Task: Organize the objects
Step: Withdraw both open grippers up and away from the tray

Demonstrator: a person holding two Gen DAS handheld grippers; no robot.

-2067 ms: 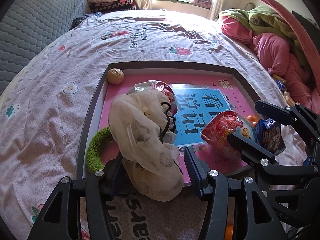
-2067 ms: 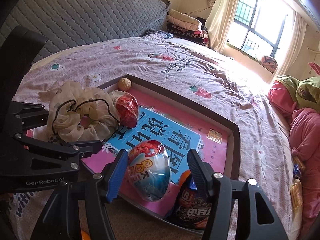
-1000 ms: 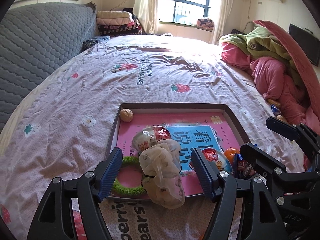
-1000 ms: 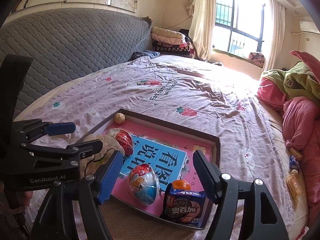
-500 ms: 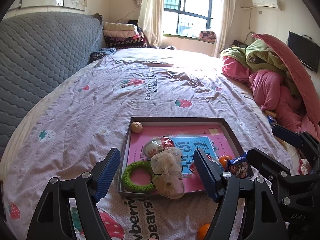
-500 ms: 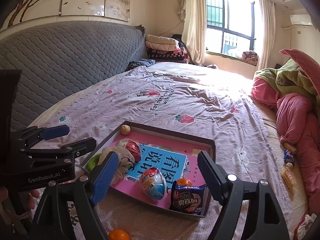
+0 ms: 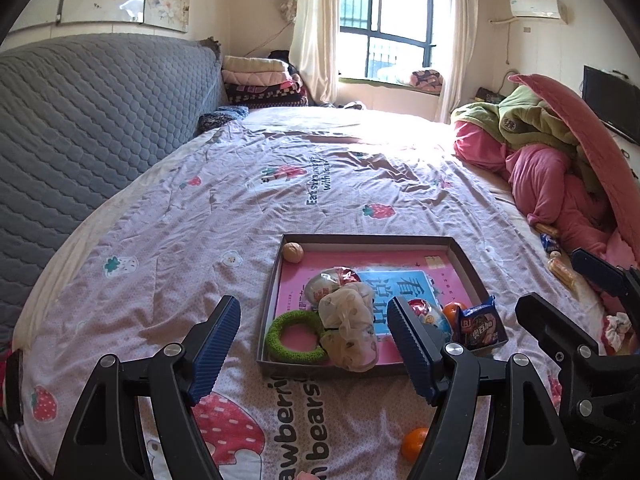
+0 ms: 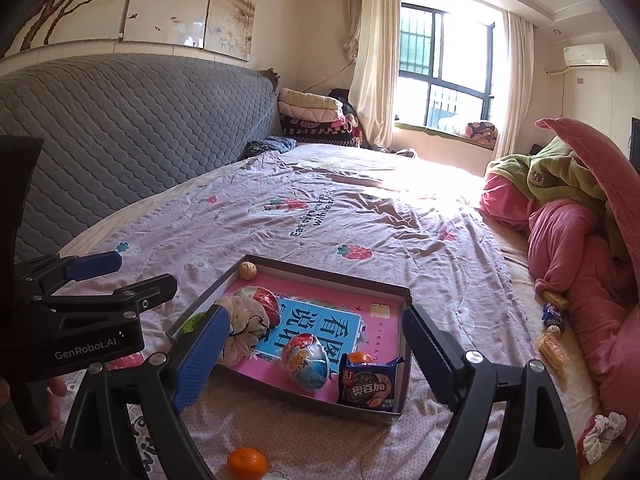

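While both grippers hang over the bed, nothing sits between either set of jaws: left gripper jaws wide apart and empty, right gripper jaws opening, empty too. Loose orange lies on the sheet just short of the right jaws; snack packs off to their right by a pink blanket heap. Box lid tray sits beyond the jaws, long axis across the left view. Inside: walnut in the far-left corner, green ring, mesh pouch, two foil eggs, cookie pack, second orange.
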